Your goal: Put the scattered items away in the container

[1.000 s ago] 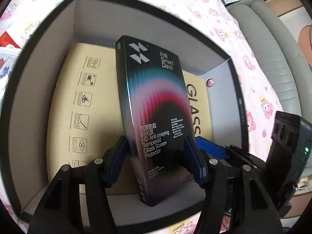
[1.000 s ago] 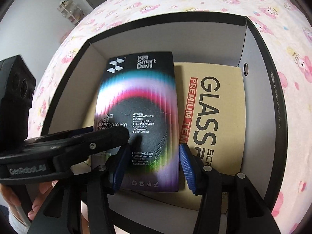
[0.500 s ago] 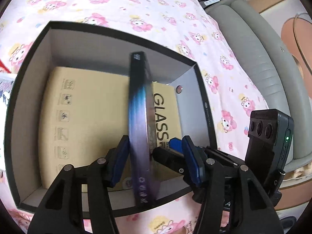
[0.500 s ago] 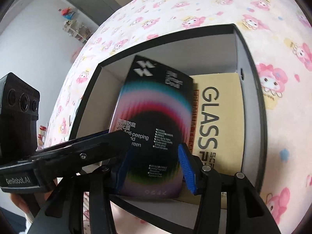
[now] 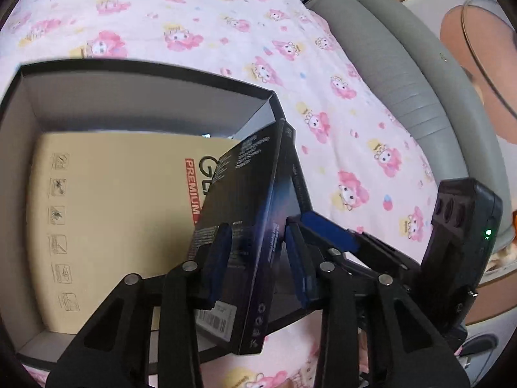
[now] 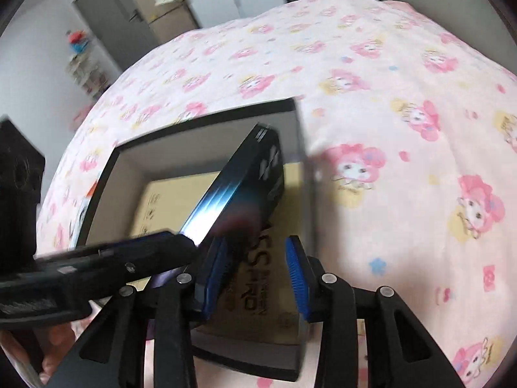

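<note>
The black screen-protector box (image 5: 252, 194) stands on edge, tilted, over the right side of the black open container (image 5: 145, 68). My left gripper (image 5: 258, 262) has the box between its blue pads. The jaws are closing and the pads lie against its back and front faces. In the right wrist view the box (image 6: 245, 174) slants up beside the container (image 6: 206, 119) wall. My right gripper (image 6: 255, 274) is closing with nothing between its pads; the box passes just left of its left pad. A flat tan glass-protector box (image 5: 122, 210) covers the container floor.
The container sits on a bed with a pink cartoon-print sheet (image 6: 387, 97). A grey padded edge (image 5: 404, 74) runs along the bed's far right. Something red and white (image 6: 89, 200) lies on the sheet left of the container, mostly hidden. A door and shelves stand far off.
The black box has turned from face-up to standing on edge and now leans toward the right wall. Both grippers have risen and pulled back, and their jaws have narrowed.
</note>
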`<state>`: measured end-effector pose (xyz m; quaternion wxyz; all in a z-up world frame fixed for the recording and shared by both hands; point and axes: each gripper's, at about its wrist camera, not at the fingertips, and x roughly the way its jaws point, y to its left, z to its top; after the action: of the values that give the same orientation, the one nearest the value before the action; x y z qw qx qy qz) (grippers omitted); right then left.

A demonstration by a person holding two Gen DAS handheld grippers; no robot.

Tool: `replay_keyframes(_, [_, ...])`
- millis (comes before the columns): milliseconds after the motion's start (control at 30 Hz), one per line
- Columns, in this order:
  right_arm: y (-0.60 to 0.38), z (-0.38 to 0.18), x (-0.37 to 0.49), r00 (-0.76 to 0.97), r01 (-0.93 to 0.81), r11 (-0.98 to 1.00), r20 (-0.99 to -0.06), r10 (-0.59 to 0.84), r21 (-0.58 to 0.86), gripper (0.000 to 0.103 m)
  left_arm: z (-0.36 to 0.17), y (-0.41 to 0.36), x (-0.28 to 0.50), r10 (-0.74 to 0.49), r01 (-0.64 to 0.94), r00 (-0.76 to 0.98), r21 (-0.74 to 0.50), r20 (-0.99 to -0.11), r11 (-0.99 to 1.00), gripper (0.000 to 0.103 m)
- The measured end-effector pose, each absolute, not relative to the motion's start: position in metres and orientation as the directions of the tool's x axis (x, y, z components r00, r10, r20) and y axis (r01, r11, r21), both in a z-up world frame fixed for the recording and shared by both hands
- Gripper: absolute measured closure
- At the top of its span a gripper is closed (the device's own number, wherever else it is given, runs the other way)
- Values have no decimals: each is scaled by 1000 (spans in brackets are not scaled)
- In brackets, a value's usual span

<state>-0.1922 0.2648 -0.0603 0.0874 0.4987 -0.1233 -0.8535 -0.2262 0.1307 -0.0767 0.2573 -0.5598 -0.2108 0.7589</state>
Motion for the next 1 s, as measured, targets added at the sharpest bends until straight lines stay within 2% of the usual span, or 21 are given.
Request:
replay_keyframes(33, [265, -61, -193, -486, 23, -946, -823, -293, 323, 70, -81, 131, -229, 643, -141, -224, -628, -733, -765, 69])
replay_keyframes(167, [283, -58, -186, -509, 6, -925, -795, -330, 381, 70, -94, 127, -228, 658, -109, -188, -650, -729, -752, 58])
replay_keyframes(333, [289, -55, -182, -524, 31, -913, -771, -362, 407, 69, -102, 122, -226, 689, -96, -144, -683, -710, -724, 56])
replay_keyframes(433, [294, -52, -183, -534, 34, -909, -761, -367, 415, 69, -114, 127, -227, 699, -56, -102, -697, -708, -715, 50])
replay_keyframes(600, [308, -49, -183, -542, 33, -900, -749, -382, 435, 69, -103, 124, -220, 663, -64, -170, -663, -729, -746, 51])
replay_keyframes(733, [300, -57, -185, -477, 75, -859, -738, -477, 507, 69, -102, 109, -220, 598, -8, -224, -612, -770, -791, 53])
replay_keyframes(833, [286, -56, -185, -454, 120, -839, -722, -522, 532, 69, -99, 114, -216, 592, -24, -229, -603, -773, -797, 58])
replay_keyframes(900, [281, -55, -185, -466, 122, -855, -731, -497, 504, 69, -95, 123, -211, 581, -54, -232, -586, -780, -809, 66])
replay_keyframes(1000, [286, -51, -184, -501, 101, -882, -742, -445, 461, 69, -82, 140, -205, 558, -113, -255, -548, -790, -829, 70])
